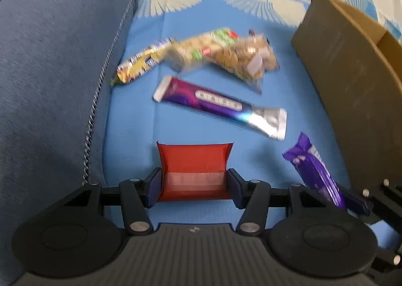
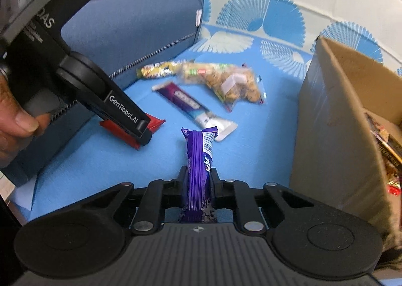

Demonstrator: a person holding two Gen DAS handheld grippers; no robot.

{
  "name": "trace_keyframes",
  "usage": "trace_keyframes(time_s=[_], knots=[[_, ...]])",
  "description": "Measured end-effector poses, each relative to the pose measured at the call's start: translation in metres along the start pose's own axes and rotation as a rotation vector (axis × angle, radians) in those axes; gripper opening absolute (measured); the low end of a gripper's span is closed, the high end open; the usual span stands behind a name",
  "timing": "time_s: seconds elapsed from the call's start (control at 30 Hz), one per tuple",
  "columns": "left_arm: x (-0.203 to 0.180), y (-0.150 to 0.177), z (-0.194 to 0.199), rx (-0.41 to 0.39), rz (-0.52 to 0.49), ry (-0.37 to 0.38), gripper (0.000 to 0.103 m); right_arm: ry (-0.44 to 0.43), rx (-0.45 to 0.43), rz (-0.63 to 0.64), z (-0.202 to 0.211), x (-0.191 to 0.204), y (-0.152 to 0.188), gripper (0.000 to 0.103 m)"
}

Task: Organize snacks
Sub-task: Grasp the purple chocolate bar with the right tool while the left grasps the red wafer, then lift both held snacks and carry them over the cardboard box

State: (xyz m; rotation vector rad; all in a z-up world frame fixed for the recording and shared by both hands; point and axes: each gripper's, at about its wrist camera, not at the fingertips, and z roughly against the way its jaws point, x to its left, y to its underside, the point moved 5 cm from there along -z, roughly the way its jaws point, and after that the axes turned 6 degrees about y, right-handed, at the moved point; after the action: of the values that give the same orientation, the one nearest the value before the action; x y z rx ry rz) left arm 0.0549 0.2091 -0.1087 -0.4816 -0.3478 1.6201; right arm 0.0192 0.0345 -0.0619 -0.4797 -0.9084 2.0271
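Cardboard box open, holding several blurred, probably snack, wrappers.

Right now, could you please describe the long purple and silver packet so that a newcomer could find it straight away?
Start at the cardboard box on the blue sheet, then look to its left at the loose snacks. The long purple and silver packet lies flat just in front of the clear bag of biscuits. It alone has a plain silver end and is held by neither gripper.
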Motion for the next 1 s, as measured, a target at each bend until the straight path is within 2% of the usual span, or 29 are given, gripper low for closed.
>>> trace_keyframes(time_s=[0.33,0.67,1.0], knots=[[0.006,-0.018,0.026,-0.142,0.062,0.004,0.06,0.028,-0.106,0.006,0.025,-0.005,-0.01,0.017],[0.007,-0.031,0.049,-0.276,0.084,0.008,0.06,0.041,-0.219,-0.043,0.051,-0.015,-0.025,0.017],[0.0,-0.039,0.055,-0.312,0.071,0.026,0.06,0.031,-0.29,-0.059,0.069,-0.015,-0.042,0.017]])
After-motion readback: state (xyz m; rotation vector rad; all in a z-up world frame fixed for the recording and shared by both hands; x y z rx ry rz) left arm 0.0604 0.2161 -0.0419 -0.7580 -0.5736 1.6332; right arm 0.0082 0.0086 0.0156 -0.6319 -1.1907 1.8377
